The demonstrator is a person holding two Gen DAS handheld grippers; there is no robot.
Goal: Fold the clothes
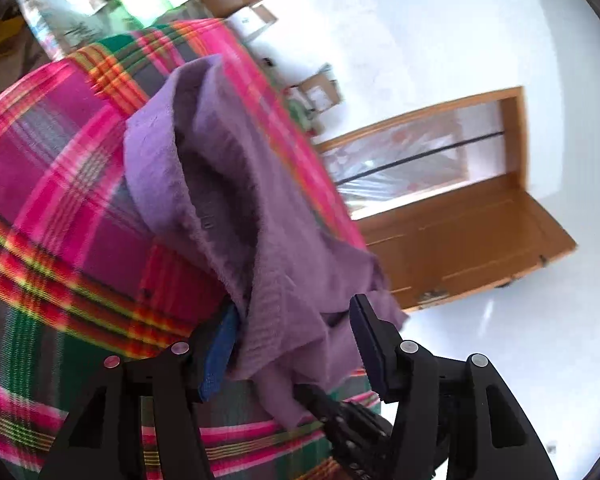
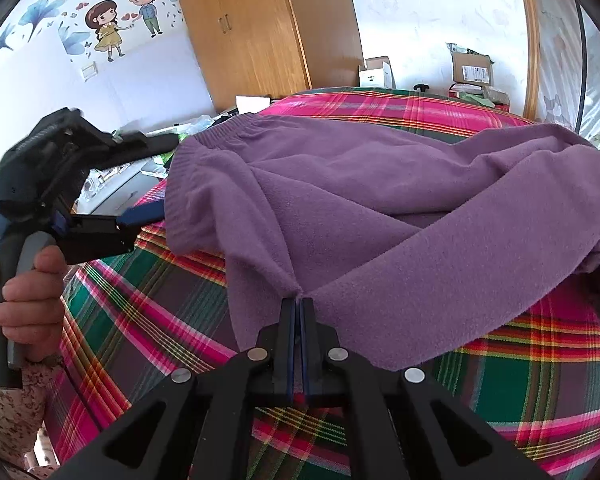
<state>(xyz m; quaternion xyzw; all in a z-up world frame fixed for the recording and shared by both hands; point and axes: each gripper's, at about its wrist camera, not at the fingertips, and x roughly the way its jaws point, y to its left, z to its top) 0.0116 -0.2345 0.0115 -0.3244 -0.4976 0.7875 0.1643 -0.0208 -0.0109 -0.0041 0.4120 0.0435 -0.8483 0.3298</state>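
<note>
A purple garment [image 2: 380, 216] lies spread on a bed covered with a plaid sheet [image 2: 520, 380]. It looks like fleece trousers, with the ribbed waistband at the far left end in the right wrist view, but the exact shape is not sure.

The right gripper [image 2: 298, 304] has its jaws fully closed on a pinch of the purple fabric at the near edge. The cloth gathers into a small point just where the tips meet.

The left gripper [image 1: 296, 340] has its jaws wide apart. In the left wrist view a fold of the waistband end hangs between the two fingers, and the cloth touches the blue pad [image 1: 220, 356] on one side. The other finger stands clear of it, so nothing is held there yet. In the right wrist view a hand [image 2: 32, 296] holds this gripper at the left end of the garment.

The step in hand seems to be taking a second hold, so that the garment can be lifted and folded over. To do it well, the left gripper should go a little deeper over the waistband, so that it catches the whole thickness of the ribbed edge and not only the top layer. Then it should close firmly before any pull. The right gripper should keep its pinch and not drag, because fleece slides easily on the sheet. Both holds should lift together, so that the fold line stays straight and the far leg does not bunch up.
</note>
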